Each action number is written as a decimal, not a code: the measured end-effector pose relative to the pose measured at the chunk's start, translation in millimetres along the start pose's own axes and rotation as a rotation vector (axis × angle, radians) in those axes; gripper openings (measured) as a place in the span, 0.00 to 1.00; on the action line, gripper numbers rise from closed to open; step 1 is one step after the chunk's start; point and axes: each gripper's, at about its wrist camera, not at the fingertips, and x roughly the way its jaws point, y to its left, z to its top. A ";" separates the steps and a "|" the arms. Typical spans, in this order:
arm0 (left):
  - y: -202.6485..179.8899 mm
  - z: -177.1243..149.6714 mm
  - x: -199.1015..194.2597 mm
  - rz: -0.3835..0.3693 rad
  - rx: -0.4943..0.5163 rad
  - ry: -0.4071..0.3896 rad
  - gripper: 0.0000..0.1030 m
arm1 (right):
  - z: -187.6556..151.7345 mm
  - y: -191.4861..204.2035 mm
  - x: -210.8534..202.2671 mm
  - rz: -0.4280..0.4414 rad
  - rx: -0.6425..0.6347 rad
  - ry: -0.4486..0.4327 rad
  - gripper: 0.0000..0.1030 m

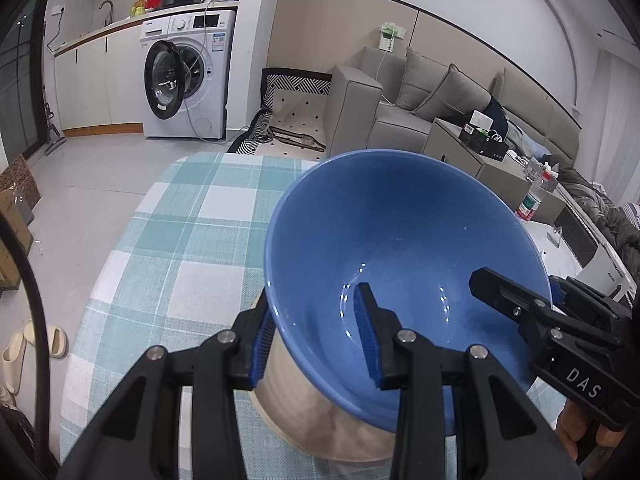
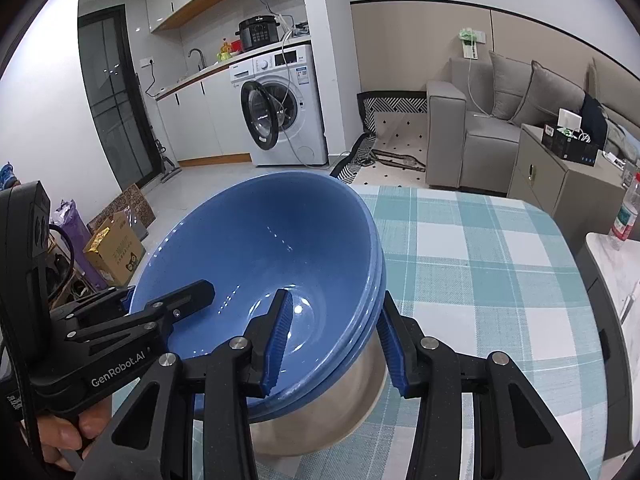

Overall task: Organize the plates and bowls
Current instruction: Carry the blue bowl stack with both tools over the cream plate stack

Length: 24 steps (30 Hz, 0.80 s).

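The blue bowl (image 1: 404, 264) is held by both tools at once, tilted, and seems to sit in a steel bowl (image 1: 320, 412) below it. The left tool (image 1: 316, 352) is pinched on the rim at 7 o'clock, one pad inside, one outside. The right tool (image 2: 336, 344) is pinched on the far rim at 4 o'clock. The checked bench (image 1: 172, 240) lies underneath. A washing machine (image 1: 188, 76) and sofa (image 1: 404, 100) are seen behind.

A stack of glossy blue bowls (image 1: 400, 240) sat nested in a steel bowl (image 1: 304, 412), tilted over a teal-and-white checked tablecloth (image 1: 180, 240). Layered blue rims showed on one side. The inside was empty and shiny, and each side of the rim sat between gripper fingers.
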 end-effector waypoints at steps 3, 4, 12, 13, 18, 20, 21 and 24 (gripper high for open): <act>2.7 -0.6 7.2 0.007 0.002 0.010 0.36 | -1.0 -1.4 9.5 0.002 0.006 0.009 0.42; 3.4 -0.4 9.8 0.009 0.001 0.014 0.36 | -1.2 -1.7 12.8 0.001 0.008 0.013 0.42; 8.2 -2.0 26.2 0.030 0.002 0.036 0.36 | -3.6 -6.1 35.3 0.006 0.016 0.041 0.42; 9.0 -2.5 28.5 0.030 0.002 0.042 0.36 | -4.5 -6.5 37.1 0.007 0.016 0.046 0.42; 11.4 -2.0 33.5 0.030 0.006 0.040 0.36 | -5.4 -8.8 46.7 0.009 0.028 0.056 0.42; 11.3 0.0 34.8 0.030 0.007 0.042 0.36 | -3.9 -11.7 50.5 0.011 0.042 0.059 0.42; 11.3 1.0 35.7 0.030 0.009 0.041 0.36 | -3.8 -12.1 51.5 0.012 0.046 0.059 0.42; 10.5 3.2 37.3 0.037 0.017 0.037 0.36 | -3.5 -13.7 56.8 0.011 0.047 0.063 0.42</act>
